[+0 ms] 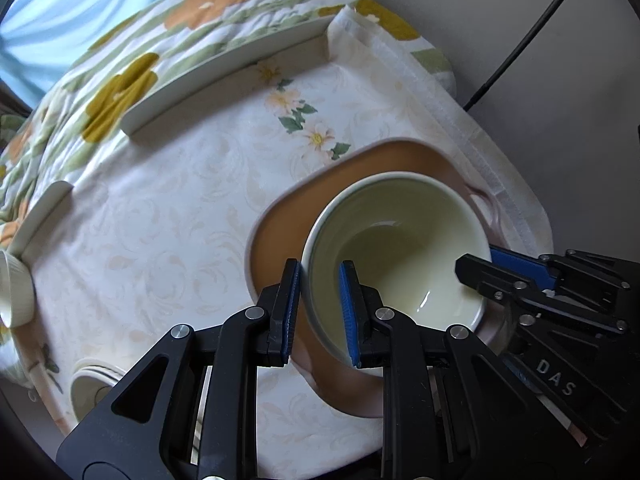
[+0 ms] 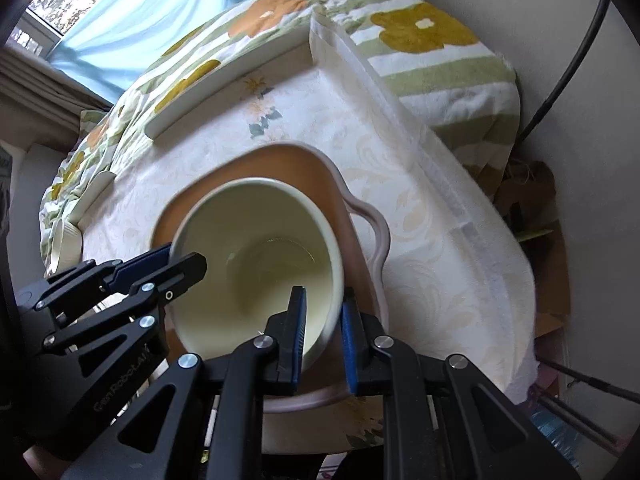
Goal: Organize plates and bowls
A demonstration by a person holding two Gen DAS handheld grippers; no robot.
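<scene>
A large cream bowl (image 1: pixel 400 256) sits over a brown tray-like plate with a pink rim (image 1: pixel 276 216). My left gripper (image 1: pixel 320 308) is shut on the bowl's left rim, one finger inside and one outside. My right gripper (image 2: pixel 323 330) is shut on the bowl's right rim (image 2: pixel 256 256) the same way. The right gripper also shows in the left wrist view (image 1: pixel 492 268), and the left gripper shows in the right wrist view (image 2: pixel 176 264). The plate (image 2: pixel 368 216) lies under the bowl.
A white floral cloth (image 1: pixel 160 220) covers the table. A long white dish (image 1: pixel 224 80) lies at the far edge, another white dish (image 1: pixel 40 216) at the left, a small ribbed cup (image 1: pixel 16 292) beside it, and stacked bowls (image 1: pixel 92 384) near the front left. A wall and a cable (image 1: pixel 520 40) stand at the right.
</scene>
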